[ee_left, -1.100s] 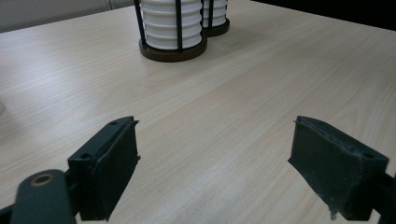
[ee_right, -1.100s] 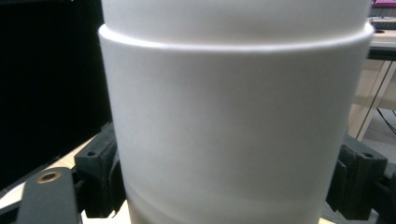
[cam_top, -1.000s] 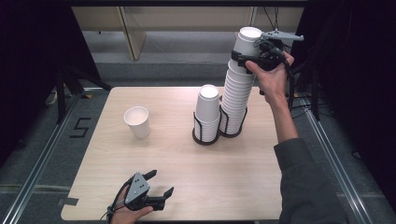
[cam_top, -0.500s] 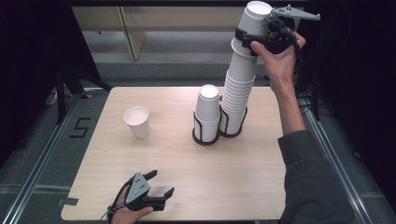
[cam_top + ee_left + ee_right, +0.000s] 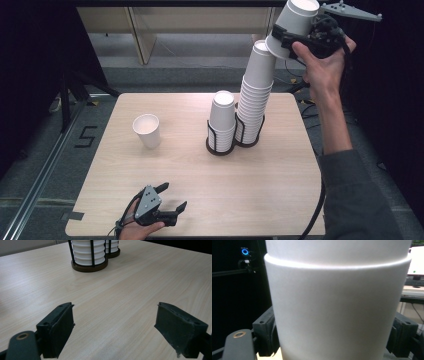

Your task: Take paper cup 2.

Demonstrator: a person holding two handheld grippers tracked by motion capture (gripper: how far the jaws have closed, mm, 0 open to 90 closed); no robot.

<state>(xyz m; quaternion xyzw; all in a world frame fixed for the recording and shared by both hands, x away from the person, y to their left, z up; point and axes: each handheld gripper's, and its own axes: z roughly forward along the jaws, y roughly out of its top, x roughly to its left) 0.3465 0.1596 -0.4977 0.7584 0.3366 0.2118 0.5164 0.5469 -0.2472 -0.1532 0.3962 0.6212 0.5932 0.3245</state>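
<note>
My right gripper (image 5: 289, 39) is shut on a white paper cup (image 5: 298, 20), held high and tilted at the far right. The cup's base hangs just beside the top of a tall leaning stack of cups (image 5: 255, 95). In the right gripper view the cup (image 5: 337, 302) sits between both jaws of my right gripper (image 5: 334, 337). A shorter stack (image 5: 222, 117) stands in a black wire holder (image 5: 220, 147) to the left. My left gripper (image 5: 172, 197) rests open at the table's near edge, with nothing between the fingers of this left gripper (image 5: 115, 325).
A single white cup (image 5: 147, 130) stands upright on the left of the wooden table (image 5: 280, 190). The left gripper view looks across bare tabletop to the short stack's holder (image 5: 88, 257) and the tall stack's base (image 5: 112, 250). Dark floor surrounds the table.
My right hand has risen and moved right with the cup, lifting it off the top of the tall stack and tilting it. The left gripper has stayed put.
</note>
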